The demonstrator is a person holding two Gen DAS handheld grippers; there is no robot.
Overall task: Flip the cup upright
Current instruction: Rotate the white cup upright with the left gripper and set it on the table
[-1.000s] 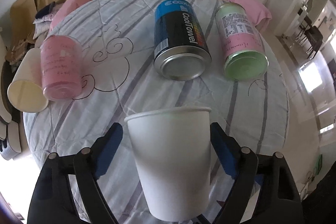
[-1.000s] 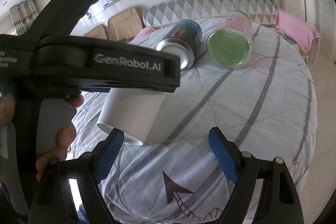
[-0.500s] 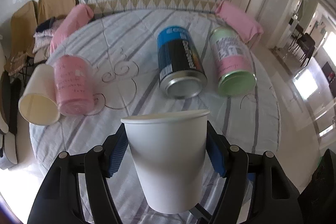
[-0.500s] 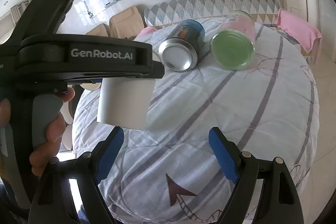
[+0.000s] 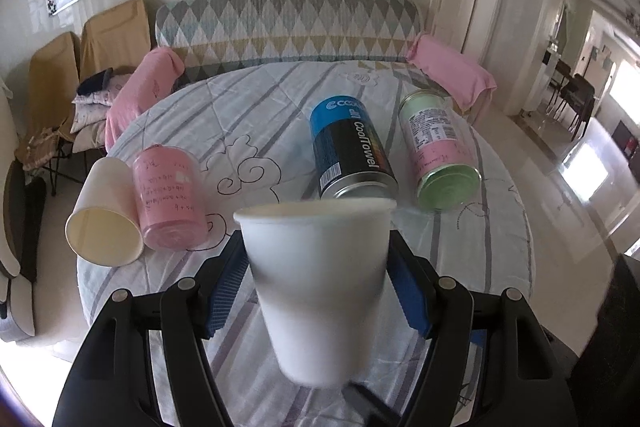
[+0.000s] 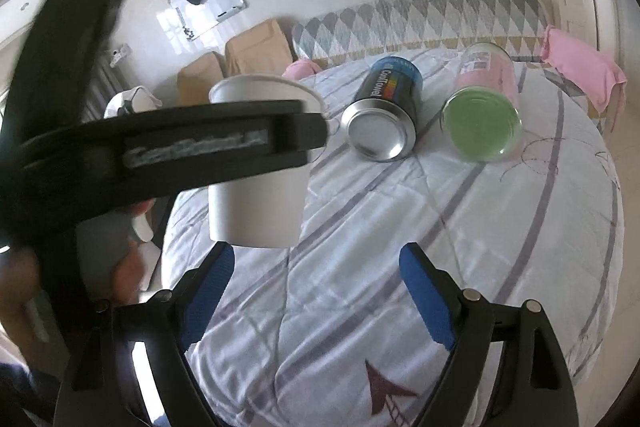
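Observation:
My left gripper [image 5: 318,283] is shut on a white paper cup [image 5: 318,279] and holds it rim up, above the striped quilt [image 5: 260,131]. In the right wrist view the same cup [image 6: 256,203] hangs upright in the air at the left, clamped by the left gripper's black body [image 6: 172,151]. My right gripper [image 6: 316,291] is open and empty, low over the quilt, to the right of the cup. A second paper cup [image 5: 102,215] lies on its side at the left edge of the bed.
A pink can [image 5: 170,199] lies next to the second cup. A blue-black CoolTowel can [image 5: 352,151] and a green-pink can [image 5: 440,155] lie on their sides in the middle. Pink towels [image 5: 452,71], a patterned headboard and tan chairs ring the bed.
The left gripper has closed on the white cup, lifted it off the quilt and turned it from tilted to rim up. The right gripper has stayed open and nearly still.

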